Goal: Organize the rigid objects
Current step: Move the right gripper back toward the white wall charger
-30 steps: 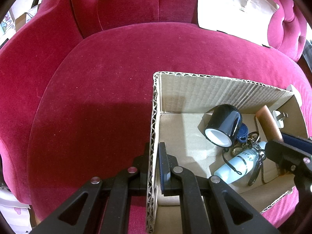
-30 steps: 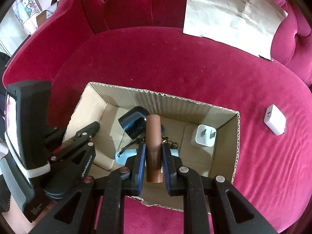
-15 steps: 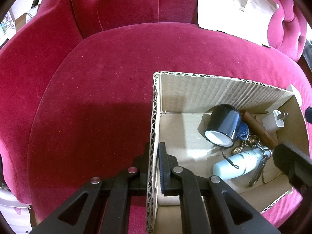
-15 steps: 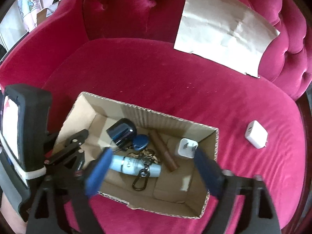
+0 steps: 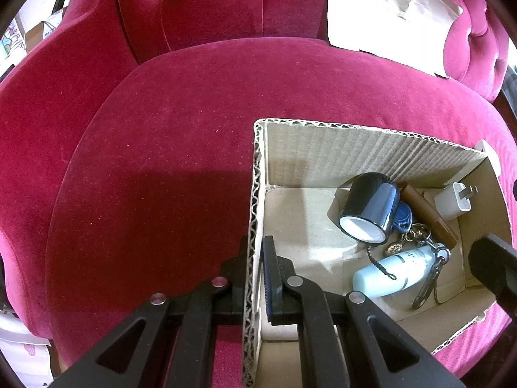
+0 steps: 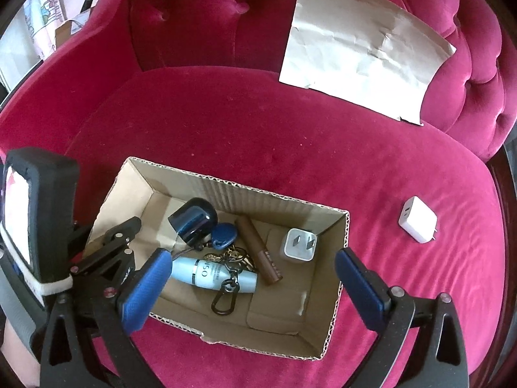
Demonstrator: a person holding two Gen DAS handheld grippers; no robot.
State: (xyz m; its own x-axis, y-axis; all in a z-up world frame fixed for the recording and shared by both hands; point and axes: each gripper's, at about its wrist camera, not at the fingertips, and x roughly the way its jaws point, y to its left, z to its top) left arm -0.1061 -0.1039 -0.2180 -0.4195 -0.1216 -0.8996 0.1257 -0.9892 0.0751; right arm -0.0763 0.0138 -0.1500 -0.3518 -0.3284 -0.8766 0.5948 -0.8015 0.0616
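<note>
the left claw (image 5: 255, 268) is pinching the cardboard box (image 6: 226, 190) wall, steadying it. the right claw (image 6: 252, 278) is opening, nothing between its jaws. the brown tube (image 6: 258, 252) is lying inside. next is likely the white charger (image 6: 418, 224), lying on the sofa cushion (image 6: 258, 129).

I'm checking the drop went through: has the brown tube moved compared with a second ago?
Yes. The brown tube has left the right gripper, whose jaws are opening, and now lies in the cardboard box between the keys and white plug.
</note>
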